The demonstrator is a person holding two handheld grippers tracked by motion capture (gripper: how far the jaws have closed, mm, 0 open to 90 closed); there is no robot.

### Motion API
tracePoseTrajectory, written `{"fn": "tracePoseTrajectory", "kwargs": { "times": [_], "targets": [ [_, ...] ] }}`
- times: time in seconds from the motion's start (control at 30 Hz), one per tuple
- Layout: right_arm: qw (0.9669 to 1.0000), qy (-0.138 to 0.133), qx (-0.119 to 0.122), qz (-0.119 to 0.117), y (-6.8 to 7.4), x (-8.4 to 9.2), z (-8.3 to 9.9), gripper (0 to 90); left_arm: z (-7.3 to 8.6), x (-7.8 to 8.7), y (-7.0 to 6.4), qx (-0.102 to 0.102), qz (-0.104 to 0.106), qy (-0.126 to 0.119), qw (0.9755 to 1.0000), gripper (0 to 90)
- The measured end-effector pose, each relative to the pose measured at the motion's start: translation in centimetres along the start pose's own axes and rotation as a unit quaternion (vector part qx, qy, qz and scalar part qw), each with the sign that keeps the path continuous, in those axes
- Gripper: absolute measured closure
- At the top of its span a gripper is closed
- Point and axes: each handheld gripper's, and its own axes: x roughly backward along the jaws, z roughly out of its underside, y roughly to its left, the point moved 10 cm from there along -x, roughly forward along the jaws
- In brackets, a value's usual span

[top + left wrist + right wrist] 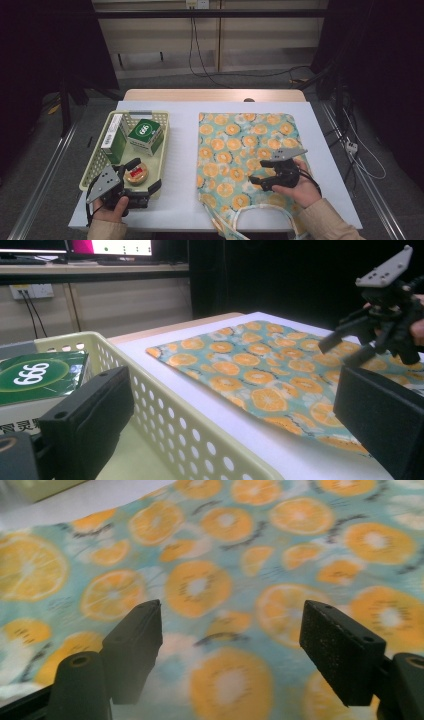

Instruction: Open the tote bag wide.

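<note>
Right tool (264,172) hovered over orange-print bag (240,145), jaws wide, nothing between. Bag lay flat on counter (180,150) directly beneath. Left tool (142,177) spread wide across basket (95,165) rim, round tin (136,174) just beside, boxes (145,135) beyond.

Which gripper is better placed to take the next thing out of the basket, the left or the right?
Probably the left. The left gripper is open at the basket's near rim, beside the round tin. The right gripper, also open, hovers above the orange-print bag, away from the basket.
</note>
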Motion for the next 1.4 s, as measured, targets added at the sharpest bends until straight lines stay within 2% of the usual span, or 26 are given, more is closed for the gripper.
{"fn": "tracePoseTrajectory", "kwargs": {
  "times": [0.13, 0.37, 0.53, 0.7, 0.83, 0.9, 0.97, 1.0, 1.1, 1.2, 1.3, 1.4],
  "targets": [
    [0.9995, -0.001, 0.017, -0.028, 2.1, 0.1, 0.4, 28.5, 0.0, 0.0, 0.0, -0.002, -0.001, 0.000, 1.0000, 2.5],
    [0.9983, 0.006, 0.035, -0.047, 4.5, 0.4, 2.0, 29.7, 0.1, 0.1, 0.0, -0.003, -0.002, 0.002, 1.0000, 2.5],
    [0.9958, 0.014, 0.053, -0.074, 6.4, 0.7, 3.1, 31.6, 0.2, 0.0, 0.0, -0.006, -0.003, 0.004, 1.0000, 2.5],
    [0.9931, 0.037, 0.087, -0.070, 6.7, 0.4, 4.2, 33.9, 0.2, 0.1, 0.0, -0.004, -0.003, 0.004, 1.0000, 2.5],
    [0.9915, 0.038, 0.108, -0.062, 6.7, 0.1, 4.5, 35.7, 0.1, 0.2, 0.1, -0.001, -0.006, 0.002, 1.0000, 2.5],
    [0.9915, 0.035, 0.109, -0.061, 6.7, 0.0, 4.5, 41.9, 0.2, 0.2, 0.1, -0.001, -0.007, 0.002, 1.0000, 2.5],
    [0.9907, 0.028, 0.114, -0.069, 6.9, 0.1, 4.4, 58.9, 0.2, 0.2, 0.1, -0.001, -0.008, 0.002, 1.0000, 2.5],
    [0.9908, 0.027, 0.114, -0.068, 7.0, 0.0, 4.3, 63.6, 0.2, 0.2, 0.1, -0.001, -0.007, 0.003, 1.0000, 2.5],
    [0.9893, 0.029, 0.122, -0.075, 7.2, -0.1, 4.2, 72.2, 0.1, 0.2, 0.2, -0.001, -0.007, 0.003, 1.0000, 2.5],
    [0.9905, 0.025, 0.113, -0.073, 7.1, -0.3, 4.0, 83.8, 0.2, 0.2, 0.1, -0.001, -0.007, 0.003, 1.0000, 2.5],
    [0.9914, 0.025, 0.110, -0.067, 6.9, -0.6, 3.7, 89.8, 0.2, 0.2, 0.1, -0.001, -0.006, 0.003, 1.0000, 2.5],
    [0.9925, 0.023, 0.110, -0.048, 6.6, -1.0, 3.2, 90.0, 0.2, 0.2, 0.1, -0.002, -0.006, 0.004, 1.0000, 2.5]
  ]
}}
